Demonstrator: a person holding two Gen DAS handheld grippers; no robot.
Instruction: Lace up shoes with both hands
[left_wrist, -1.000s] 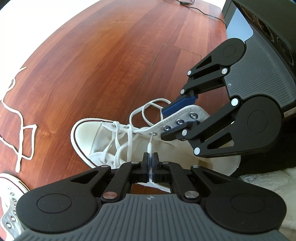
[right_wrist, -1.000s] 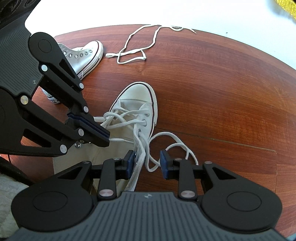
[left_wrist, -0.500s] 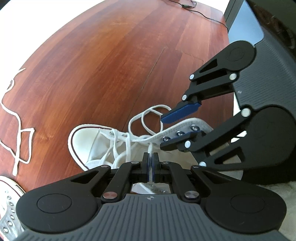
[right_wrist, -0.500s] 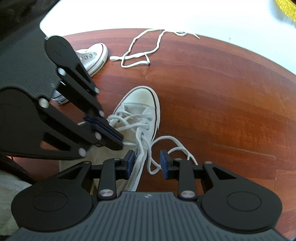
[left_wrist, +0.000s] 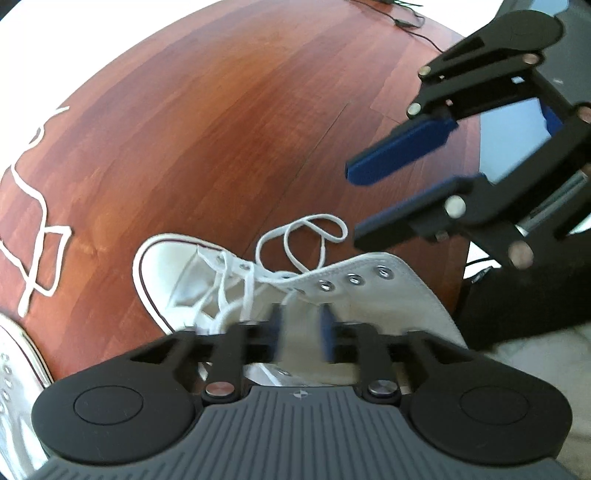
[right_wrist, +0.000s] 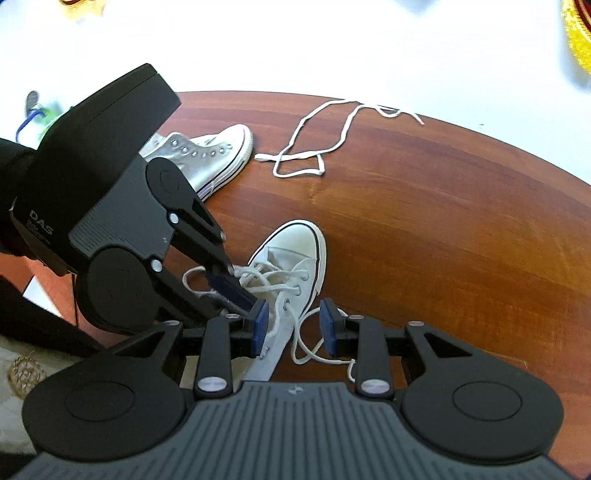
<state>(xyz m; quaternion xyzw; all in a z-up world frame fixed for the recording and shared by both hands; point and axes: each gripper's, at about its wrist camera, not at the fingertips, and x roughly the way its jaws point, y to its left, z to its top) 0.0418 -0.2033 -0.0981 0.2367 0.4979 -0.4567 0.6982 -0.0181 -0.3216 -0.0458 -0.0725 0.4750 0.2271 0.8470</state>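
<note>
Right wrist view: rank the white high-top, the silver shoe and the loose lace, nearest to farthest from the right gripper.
1. white high-top, directly ahead of the right gripper, its collar between the fingers.
2. silver shoe, farther off, ahead to the left.
3. loose lace, ahead near the table's far edge; close to the silver shoe's range.

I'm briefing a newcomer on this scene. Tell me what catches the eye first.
A white high-top shoe lies on its side mid-table, half laced, its lace looping loose behind the ankle. Both grippers crowd it with jaws open: the left gripper at the ankle collar, the right gripper over the eyelet flap. Farther off lie a second shoe and a spare lace.
</note>
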